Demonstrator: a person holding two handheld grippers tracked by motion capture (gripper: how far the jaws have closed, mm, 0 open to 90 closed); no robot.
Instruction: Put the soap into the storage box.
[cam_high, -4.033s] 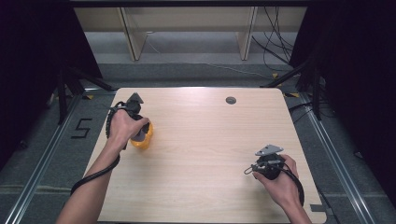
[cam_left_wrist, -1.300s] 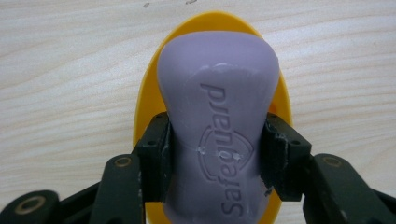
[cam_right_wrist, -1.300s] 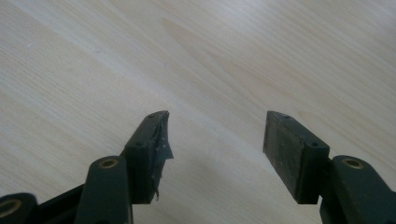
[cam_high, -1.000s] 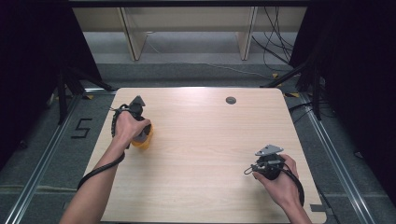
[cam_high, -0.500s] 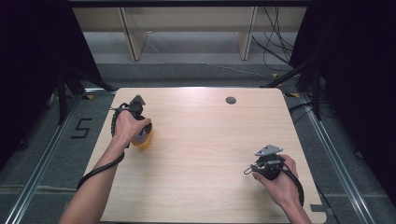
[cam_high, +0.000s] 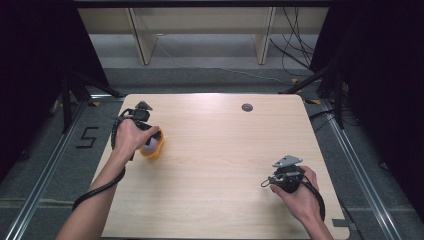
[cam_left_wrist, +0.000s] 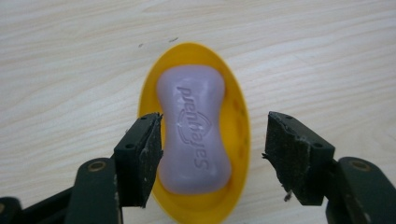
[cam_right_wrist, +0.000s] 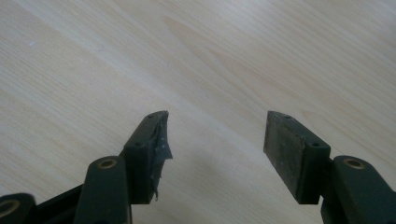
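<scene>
The soap sits in its yellow dish at the table's left, left gripper barely shifted since before. Left gripper view: jaws wide apart astride the soap, gripping nothing. Right gripper view: wide open over bare wood, unmoved.

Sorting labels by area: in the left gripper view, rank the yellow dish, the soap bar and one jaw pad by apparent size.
1. yellow dish
2. soap bar
3. jaw pad, though it sits nearer the camera, so it looks enlarged.
</scene>
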